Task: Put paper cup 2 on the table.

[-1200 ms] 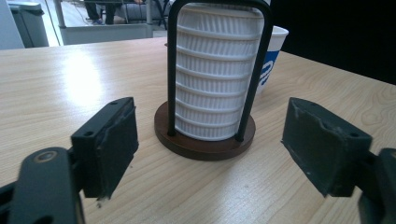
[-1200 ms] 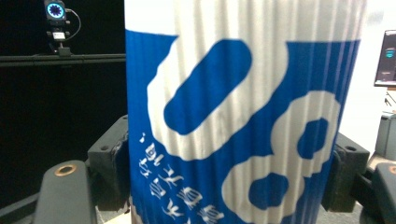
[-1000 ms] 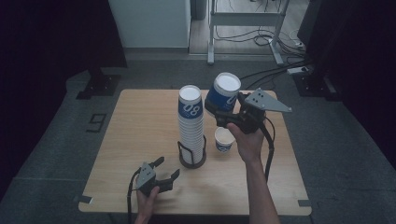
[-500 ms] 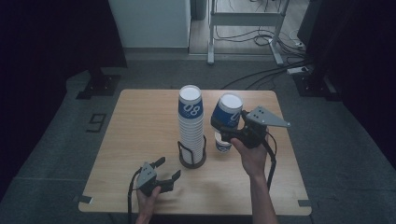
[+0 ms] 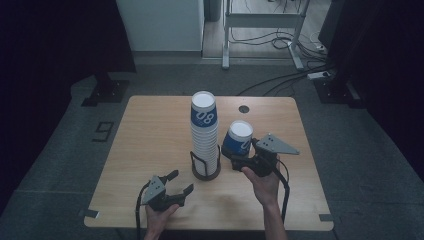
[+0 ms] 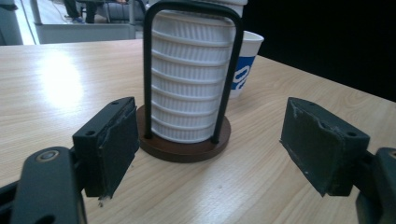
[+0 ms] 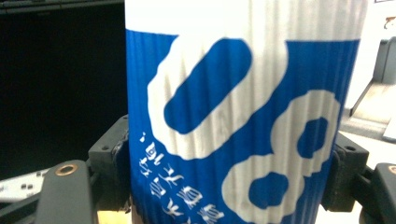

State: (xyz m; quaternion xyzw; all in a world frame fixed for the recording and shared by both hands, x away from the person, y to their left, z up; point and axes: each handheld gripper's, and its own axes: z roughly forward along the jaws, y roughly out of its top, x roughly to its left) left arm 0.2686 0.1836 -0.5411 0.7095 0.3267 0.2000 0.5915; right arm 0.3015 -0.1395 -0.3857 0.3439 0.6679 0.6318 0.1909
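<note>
A tall stack of blue and white paper cups (image 5: 204,135) stands in a black wire holder with a brown base (image 5: 205,169) at the table's middle. Just right of it, my right gripper (image 5: 234,154) is shut on a single blue and white cup (image 5: 238,137), held upright low over the table; in the right gripper view both pads press its ribbed sides (image 7: 243,116). My left gripper (image 5: 181,181) rests open near the front edge, its fingers pointing at the holder (image 6: 184,140) with nothing between them. Behind the holder a cup (image 6: 243,65) peeks out.
The wooden table (image 5: 150,130) has a small round cable hole (image 5: 243,108) at the back. Metal frame legs and cables (image 5: 280,55) lie on the floor beyond it. Dark curtains flank both sides.
My right gripper has come down with the cup, from beside the stack's top to just above the tabletop, over the spot where a small cup stood. The left gripper has not moved.
</note>
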